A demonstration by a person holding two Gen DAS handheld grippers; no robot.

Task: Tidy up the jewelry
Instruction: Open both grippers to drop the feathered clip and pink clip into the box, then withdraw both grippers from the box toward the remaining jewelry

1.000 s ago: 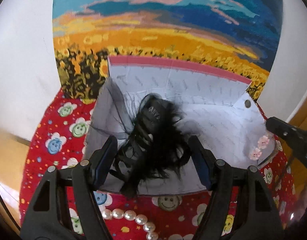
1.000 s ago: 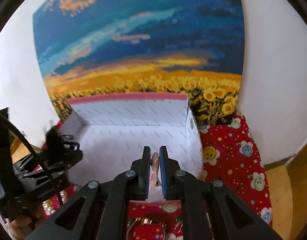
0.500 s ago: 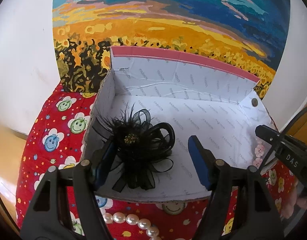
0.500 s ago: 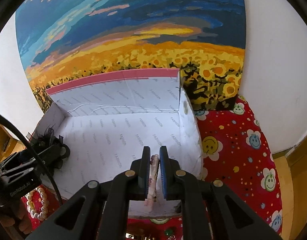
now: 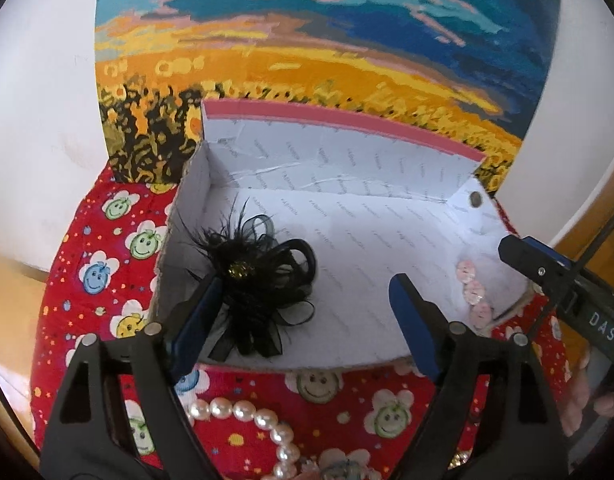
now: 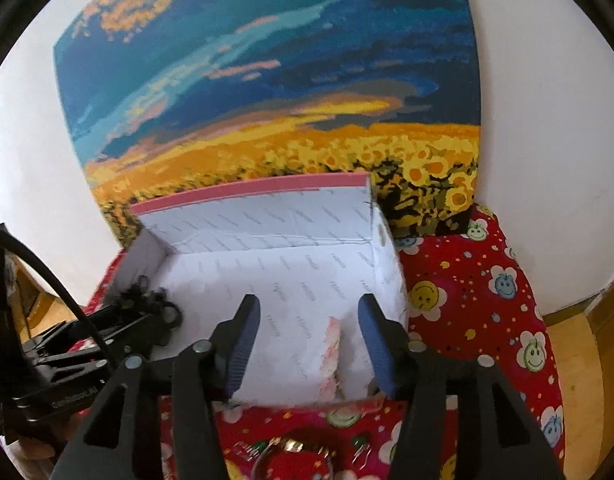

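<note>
Inside the white box (image 5: pixel 347 236), both opening grippers empty: left (image 5: pixel 303 312) beside black feather clip (image 5: pixel 259 276), right (image 6: pixel 309 340) astride pink strand (image 6: pixel 331 350).

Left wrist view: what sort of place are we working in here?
Probably a home, not a workshop: a sunflower painting leans against a white wall, behind a smiley-print red cloth holding a white paper-lined box.

A home, by the look of it.
A sunflower painting (image 6: pixel 267 92) leans against a white wall (image 6: pixel 547 120), behind a table with a red smiley-flower cloth (image 6: pixel 475 300), and a wooden floor (image 6: pixel 579 332) shows at the edges.
</note>
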